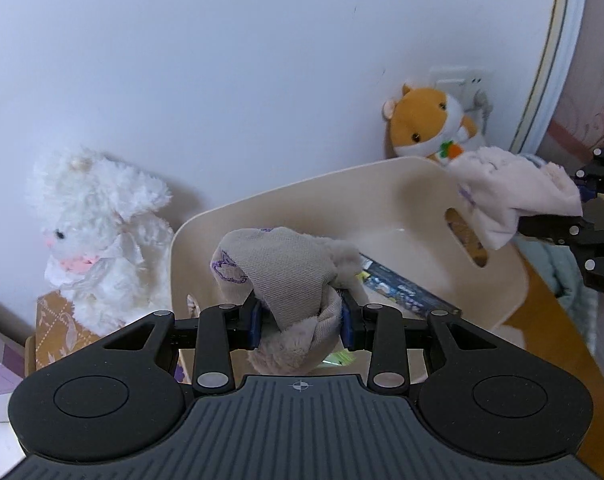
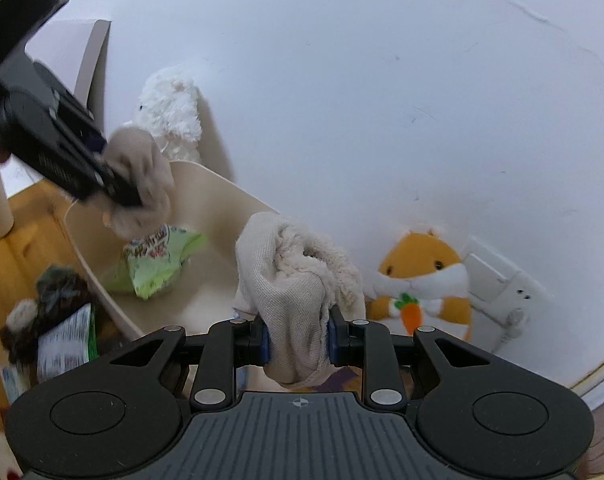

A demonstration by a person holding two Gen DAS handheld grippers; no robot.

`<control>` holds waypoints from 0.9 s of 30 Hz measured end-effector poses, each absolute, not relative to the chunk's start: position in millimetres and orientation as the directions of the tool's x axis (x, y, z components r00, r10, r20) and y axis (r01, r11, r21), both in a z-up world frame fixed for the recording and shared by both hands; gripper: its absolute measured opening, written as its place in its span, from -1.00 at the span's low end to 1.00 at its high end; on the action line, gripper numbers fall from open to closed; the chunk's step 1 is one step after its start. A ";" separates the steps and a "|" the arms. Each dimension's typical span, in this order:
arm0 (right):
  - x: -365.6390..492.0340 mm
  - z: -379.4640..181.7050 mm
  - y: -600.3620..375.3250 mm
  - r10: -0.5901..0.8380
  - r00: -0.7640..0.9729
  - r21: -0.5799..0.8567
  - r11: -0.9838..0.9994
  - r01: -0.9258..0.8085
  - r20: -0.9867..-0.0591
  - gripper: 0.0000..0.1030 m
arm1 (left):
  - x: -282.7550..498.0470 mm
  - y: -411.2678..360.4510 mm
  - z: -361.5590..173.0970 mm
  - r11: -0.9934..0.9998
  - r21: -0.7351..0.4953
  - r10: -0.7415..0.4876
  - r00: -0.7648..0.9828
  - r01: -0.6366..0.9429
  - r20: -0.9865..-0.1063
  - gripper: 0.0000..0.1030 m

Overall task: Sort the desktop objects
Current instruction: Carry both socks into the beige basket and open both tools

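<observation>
Evidently, two fuzzy socks are held over the bin, ready for dropping.

A beige bin (image 1: 382,200) is seen just ahead of and below both claws, with a dark packet (image 1: 406,294) and a green snack bag (image 2: 158,264) already lying inside. A grey-beige sock (image 1: 290,292) is clamped by the left gripper (image 1: 301,326) above the bin's near wall; a paler sock (image 2: 294,300) is pinched by the right gripper (image 2: 298,340) beside the bin's far rim. The placing step is judged to be in hand: each claw is probably to be brought further over the opening, then released.

Both wrist views close above cream bin (image 1: 386,184), facing wall; bin shared.
</observation>
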State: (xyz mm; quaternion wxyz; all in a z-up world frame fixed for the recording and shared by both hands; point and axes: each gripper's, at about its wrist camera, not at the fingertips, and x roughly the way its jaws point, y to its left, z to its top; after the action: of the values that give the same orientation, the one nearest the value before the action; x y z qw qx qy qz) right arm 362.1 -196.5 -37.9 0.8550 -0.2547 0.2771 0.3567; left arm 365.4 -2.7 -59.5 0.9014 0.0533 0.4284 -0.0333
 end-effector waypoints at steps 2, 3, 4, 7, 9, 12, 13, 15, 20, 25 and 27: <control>367.4 -44.6 -185.2 0.467 0.579 -0.220 0.620 -0.753 -0.668 -0.53 | 371.3 -4.2 -68.8 0.993 0.079 0.005 0.620 0.093 -0.784 -0.29; 369.7 -48.6 -179.7 0.465 0.573 -0.212 0.621 -0.754 -0.676 -0.53 | 374.1 -4.5 -73.6 0.993 0.083 0.013 0.613 0.086 -0.790 -0.29; 371.5 -52.7 -174.9 0.460 0.565 -0.206 0.621 -0.756 -0.685 -0.53 | 376.8 -4.5 -78.8 0.993 0.085 0.021 0.603 0.078 -0.797 -0.29; 377.7 -68.6 -162.6 0.434 0.535 -0.193 0.618 -0.762 -0.725 -0.53 | 381.7 -4.1 -92.9 0.993 0.102 0.053 0.575 0.052 -0.816 -0.29; 379.0 -78.7 -157.8 0.414 0.514 -0.182 0.618 -0.764 -0.751 -0.53 | 381.6 -2.6 -101.0 0.993 0.112 0.072 0.556 0.037 -0.828 -0.29; 377.5 -89.7 -153.9 0.384 0.496 -0.181 0.620 -0.764 -0.779 -0.50 | 379.0 -0.3 -109.9 0.994 0.103 0.077 0.538 0.019 -0.840 -0.24; 376.5 -92.3 -153.6 0.370 0.495 -0.185 0.622 -0.760 -0.786 -0.40 | 377.2 0.5 -111.1 0.995 0.093 0.070 0.535 0.017 -0.842 -0.16; 373.0 -95.1 -154.7 0.354 0.499 -0.196 0.626 -0.755 -0.791 -0.15 | 373.5 1.8 -111.6 0.998 0.063 0.042 0.538 0.021 -0.842 0.10; 363.5 -84.9 -160.5 0.369 0.527 -0.217 0.623 -0.752 -0.766 0.36 | 363.8 1.5 -104.0 0.998 0.062 0.042 0.571 0.015 -0.820 0.54; 354.9 -68.8 -173.2 0.408 0.540 -0.199 0.633 -0.749 -0.736 0.54 | 352.9 -0.4 -90.9 0.998 0.052 0.020 0.583 0.039 -0.812 0.55; 349.7 -63.6 -181.6 0.419 0.546 -0.194 0.637 -0.746 -0.725 0.68 | 346.6 -1.2 -82.9 0.997 0.071 0.032 0.603 0.041 -0.797 0.55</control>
State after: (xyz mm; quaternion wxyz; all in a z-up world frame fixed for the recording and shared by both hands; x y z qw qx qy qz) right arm 349.7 -181.6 -63.6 0.8433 -0.2492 0.3281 0.3452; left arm 346.6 -1.2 -82.9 0.8944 0.0407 0.4454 -0.0025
